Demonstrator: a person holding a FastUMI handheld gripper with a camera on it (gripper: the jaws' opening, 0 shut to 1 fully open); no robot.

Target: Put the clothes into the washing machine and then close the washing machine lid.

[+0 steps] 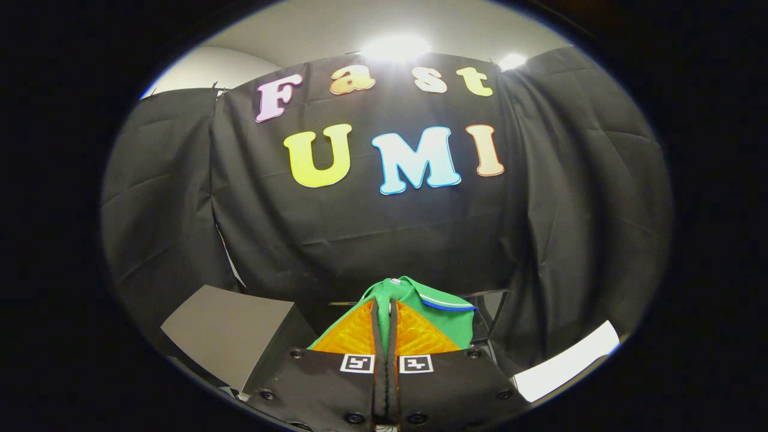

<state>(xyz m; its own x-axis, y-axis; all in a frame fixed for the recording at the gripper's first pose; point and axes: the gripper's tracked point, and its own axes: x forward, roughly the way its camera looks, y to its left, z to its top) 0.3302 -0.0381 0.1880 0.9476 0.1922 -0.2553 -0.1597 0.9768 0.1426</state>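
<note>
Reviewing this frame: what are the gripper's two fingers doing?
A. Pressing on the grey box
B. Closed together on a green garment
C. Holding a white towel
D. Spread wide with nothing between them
B: the gripper has its fingers drawn together, pinching the green garment, whose collar edge bunches up just beyond the tips, lifted in front of the black cloth wall.

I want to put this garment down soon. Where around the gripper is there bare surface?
The gripper is shut on the green polo-style garment. To its left, the flat grey box top lies bare. To its right, the white slanted surface is bare. Just ahead, the garment crowds the fingers, against the black cloth wall.
</note>
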